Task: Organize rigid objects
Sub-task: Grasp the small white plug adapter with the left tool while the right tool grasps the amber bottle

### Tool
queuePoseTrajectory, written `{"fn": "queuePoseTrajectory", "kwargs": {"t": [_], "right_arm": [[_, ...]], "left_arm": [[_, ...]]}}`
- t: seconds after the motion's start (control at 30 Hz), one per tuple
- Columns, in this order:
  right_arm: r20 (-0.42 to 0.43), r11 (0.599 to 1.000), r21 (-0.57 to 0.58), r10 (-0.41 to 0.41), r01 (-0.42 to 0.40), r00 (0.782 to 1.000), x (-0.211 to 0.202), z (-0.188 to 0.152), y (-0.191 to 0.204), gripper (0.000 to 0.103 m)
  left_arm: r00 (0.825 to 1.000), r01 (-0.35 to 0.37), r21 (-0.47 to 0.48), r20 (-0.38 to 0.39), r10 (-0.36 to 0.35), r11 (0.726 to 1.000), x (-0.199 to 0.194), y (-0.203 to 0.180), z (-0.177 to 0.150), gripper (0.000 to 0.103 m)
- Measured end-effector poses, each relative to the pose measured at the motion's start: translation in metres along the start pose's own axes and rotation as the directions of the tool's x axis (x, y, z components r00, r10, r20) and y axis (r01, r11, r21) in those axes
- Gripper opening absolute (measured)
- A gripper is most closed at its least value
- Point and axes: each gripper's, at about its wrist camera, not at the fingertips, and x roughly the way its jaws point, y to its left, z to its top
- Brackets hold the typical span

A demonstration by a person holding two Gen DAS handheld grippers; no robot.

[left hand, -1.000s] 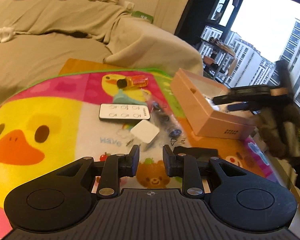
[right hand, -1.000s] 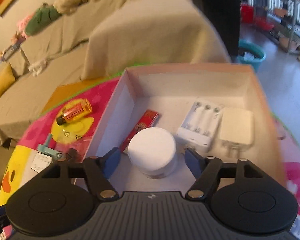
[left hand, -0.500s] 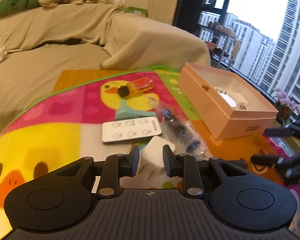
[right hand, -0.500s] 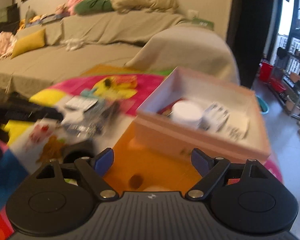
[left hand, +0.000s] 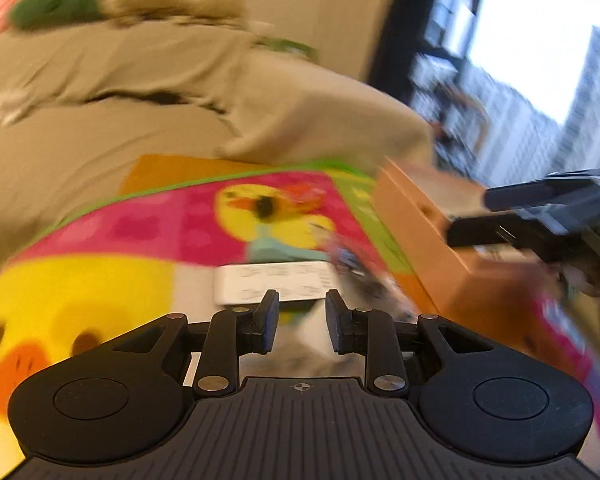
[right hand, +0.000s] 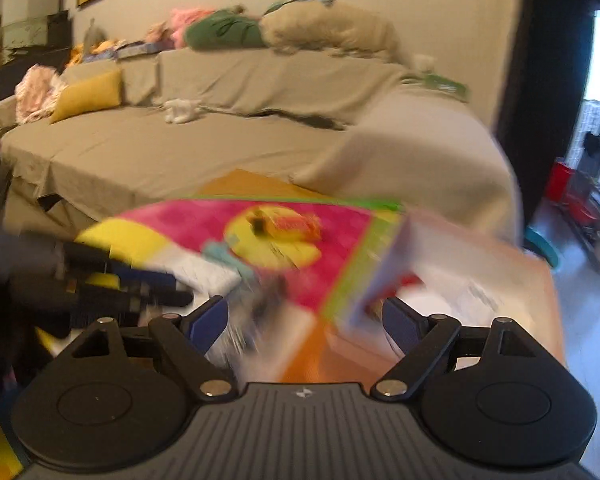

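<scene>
Two tools were over the bright duck-print mat (left hand: 112, 240) on the surface, both views smeared by motion. The left tool (left hand: 302, 316) had its jaws drawn close with a narrow gap between them; a white blurred object (left hand: 314, 332), too smeared to identify, lay under that gap, and whether the pads pressed on it I could not tell. Just beyond its fingertips lay the white remote control (left hand: 276, 286), flat on the mat. Farther off, an orange bottle (left hand: 296, 196) with a dark cap lay on the small yellow duck print, and a teal item (left hand: 284, 250) sat between bottle and remote. A clear bag of dark parts (left hand: 360, 276) lay to the right of the remote.

The right tool (right hand: 306, 326) had its blue-padded jaws spread wide and had just been opening, with nothing gripped between them. It hung above the mat beside the near corner of the pink box (right hand: 460, 264). Inside the box a red item (right hand: 410, 282) and white items (right hand: 460, 300) showed only as blurs. From the left view the right tool (left hand: 540, 216) appeared in front of the box (left hand: 424, 236), at the mat's right edge. A beige-covered sofa (right hand: 220, 140) stood behind the surface.
</scene>
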Motion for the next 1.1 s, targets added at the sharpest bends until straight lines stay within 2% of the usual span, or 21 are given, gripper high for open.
{"fn": "queuePoseTrajectory", "kwargs": {"t": [0.13,0.2,0.27,0.43,0.57,0.67,0.73,0.83,0.9,1.0,1.1], "right_arm": [[-0.101,1.0,0.026,0.011,-0.008,0.995,0.068,0.053,0.005,0.085],[-0.152,0.998,0.064,0.008,0.002,0.988,0.105,0.072,0.004,0.085],[-0.193,0.999,0.051,0.001,0.01,0.981,0.137,0.083,0.008,0.085],[-0.285,0.997,-0.022,-0.079,0.076,0.955,0.191,0.087,0.018,0.085],[-0.327,0.997,0.05,-0.046,0.066,0.944,0.207,0.083,0.006,0.082],[-0.306,0.996,0.088,0.004,0.024,0.952,0.19,0.083,0.004,0.081],[-0.248,0.996,0.092,0.03,-0.007,0.968,0.16,0.082,0.006,0.081],[-0.151,0.991,0.107,0.099,-0.083,0.984,0.095,0.07,0.003,0.081],[-0.085,0.989,0.113,0.1,-0.091,0.991,0.048,0.05,-0.003,0.081],[-0.028,0.992,0.117,0.053,-0.05,0.998,-0.001,0.015,-0.016,0.081],[-0.036,0.99,0.13,-0.044,0.048,0.998,-0.031,-0.03,-0.03,0.081]], "left_arm": [[1.0,0.006,-0.105,0.022,-0.003,0.994,-0.007,0.029,-0.019,0.028],[0.999,0.033,-0.155,0.029,-0.029,0.987,-0.01,0.039,-0.027,0.028],[0.996,0.073,-0.207,0.06,-0.062,0.976,-0.014,0.049,-0.029,0.028],[0.992,0.112,-0.243,0.09,-0.093,0.963,-0.017,0.055,-0.029,0.028],[0.99,0.125,-0.25,0.099,-0.103,0.96,-0.018,0.056,-0.029,0.028],[0.989,0.128,-0.249,0.101,-0.106,0.96,-0.019,0.057,-0.03,0.028],[0.989,0.127,-0.247,0.101,-0.105,0.961,-0.018,0.057,-0.031,0.028],[0.989,0.128,-0.235,0.103,-0.106,0.964,-0.019,0.055,-0.031,0.028],[0.99,0.128,-0.215,0.093,-0.11,0.968,-0.018,0.051,-0.03,0.028],[0.991,0.127,-0.096,0.05,-0.123,0.987,-0.013,0.032,-0.025,0.028],[0.996,0.089,0.116,0.011,-0.091,0.989,-0.008,-0.002,-0.02,0.028]]}}
